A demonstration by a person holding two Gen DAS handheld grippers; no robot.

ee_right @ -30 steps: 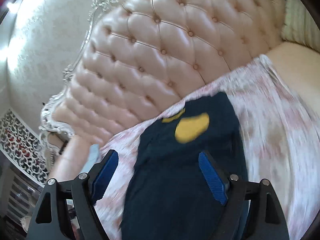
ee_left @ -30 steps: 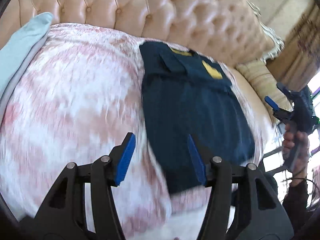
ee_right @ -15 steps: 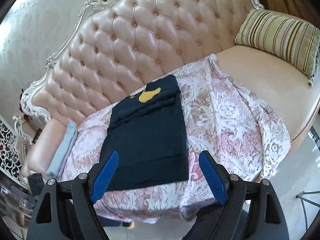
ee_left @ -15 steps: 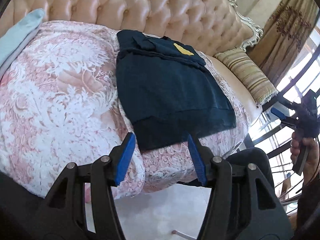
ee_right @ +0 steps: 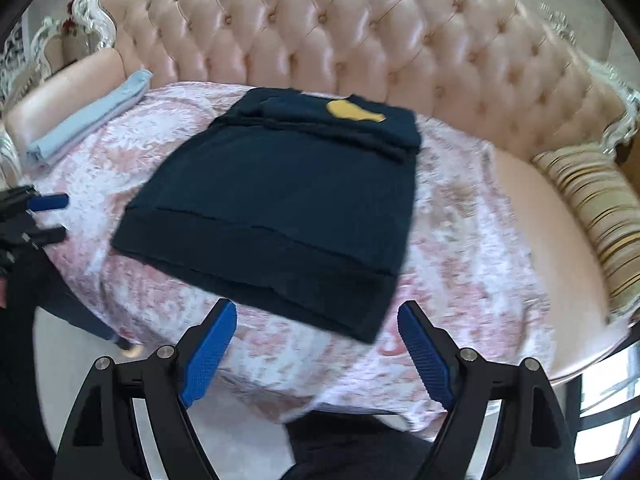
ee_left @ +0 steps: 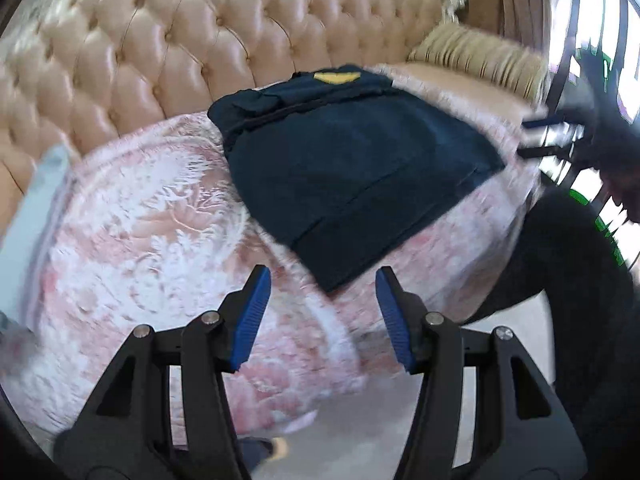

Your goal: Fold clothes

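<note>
The navy garment [ee_right: 276, 200] lies folded flat on the pink patterned cover [ee_right: 472, 240] over the sofa [ee_right: 360, 20]. Left hand-held gripper [ee_left: 322, 316] and right hand-held gripper [ee_right: 316, 356] both gape empty.

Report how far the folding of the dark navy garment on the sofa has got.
Done: the dark navy garment with a yellow patch lies on the pink patterned throw as a narrow rectangle, top part turned over. A folded light blue cloth lies beside it.
In hand: nothing; the left hand-held gripper and right hand-held gripper are both open, short of the hem.
Left: probably folding the hem end up.
</note>
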